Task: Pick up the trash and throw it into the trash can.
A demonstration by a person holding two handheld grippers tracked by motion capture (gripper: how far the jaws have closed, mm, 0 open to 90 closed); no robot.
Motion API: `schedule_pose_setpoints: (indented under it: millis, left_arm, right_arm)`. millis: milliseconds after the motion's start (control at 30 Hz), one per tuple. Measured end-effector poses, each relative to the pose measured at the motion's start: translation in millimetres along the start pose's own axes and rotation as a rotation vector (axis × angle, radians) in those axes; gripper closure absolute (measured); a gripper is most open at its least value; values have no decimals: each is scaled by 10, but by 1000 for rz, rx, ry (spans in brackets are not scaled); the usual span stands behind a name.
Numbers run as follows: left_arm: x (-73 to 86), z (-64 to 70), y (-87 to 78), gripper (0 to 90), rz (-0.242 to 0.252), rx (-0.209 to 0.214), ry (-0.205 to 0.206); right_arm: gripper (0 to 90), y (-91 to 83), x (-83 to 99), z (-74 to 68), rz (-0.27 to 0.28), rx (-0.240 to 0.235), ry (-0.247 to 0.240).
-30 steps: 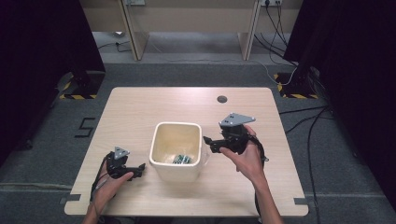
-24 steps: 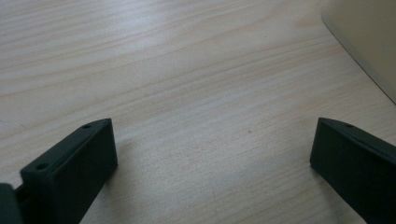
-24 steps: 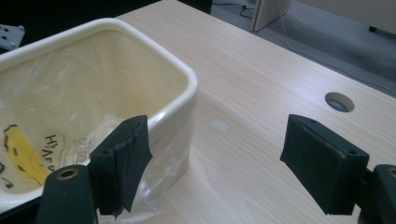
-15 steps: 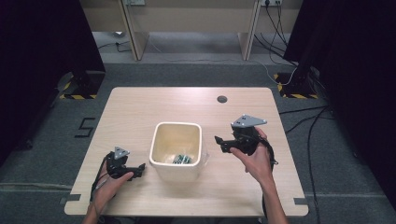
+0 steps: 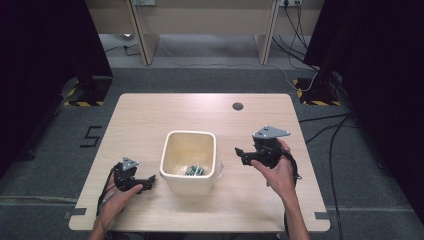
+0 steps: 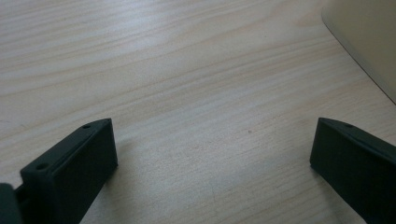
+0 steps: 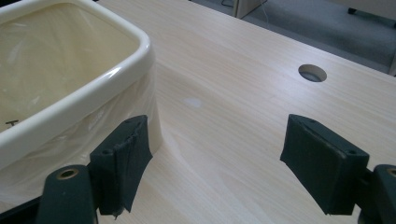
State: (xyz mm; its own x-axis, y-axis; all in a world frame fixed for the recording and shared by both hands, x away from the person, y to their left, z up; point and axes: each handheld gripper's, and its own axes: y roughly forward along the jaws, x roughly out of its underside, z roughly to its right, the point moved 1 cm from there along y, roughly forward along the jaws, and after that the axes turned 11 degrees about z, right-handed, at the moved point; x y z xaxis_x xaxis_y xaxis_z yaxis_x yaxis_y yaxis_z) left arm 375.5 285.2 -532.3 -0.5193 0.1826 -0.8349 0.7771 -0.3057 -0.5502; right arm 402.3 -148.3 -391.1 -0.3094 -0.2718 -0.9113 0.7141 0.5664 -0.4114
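Observation:
A cream plastic bin (image 5: 190,161) stands in the middle of the wooden table (image 5: 150,115), lined with a clear bag, with a small green and white item (image 5: 194,170) at its bottom. My left gripper (image 5: 148,182) rests low on the table left of the bin, open and empty; in the left gripper view (image 6: 212,154) its jaws stand wide over bare wood with the bin's wall (image 6: 369,42) at the upper right. My right gripper (image 5: 240,153) hovers right of the bin, open and empty; in the right gripper view (image 7: 217,161) the bin's rim (image 7: 93,88) lies to the left.
A round cable hole (image 5: 238,106) sits near the table's far edge, also in the right gripper view as the hole (image 7: 312,73). Desk legs and cables lie on the floor beyond. Dark curtains flank both sides.
My right gripper has drawn back to the right, away from the bin's rim, and a little lower. The left gripper has stayed put.

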Motion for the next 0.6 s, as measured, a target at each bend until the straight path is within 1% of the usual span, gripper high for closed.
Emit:
schedule_pose_setpoints:
  millis: [367, 600]
  left_arm:
    - [0, 3, 2, 0, 3, -1, -4]
    - [0, 0, -1, 0, -1, 0, 1]
  right_arm:
    - [234, -18, 146, 71, -20, 19, 14]
    - [234, -37, 254, 117, -33, 28, 30]
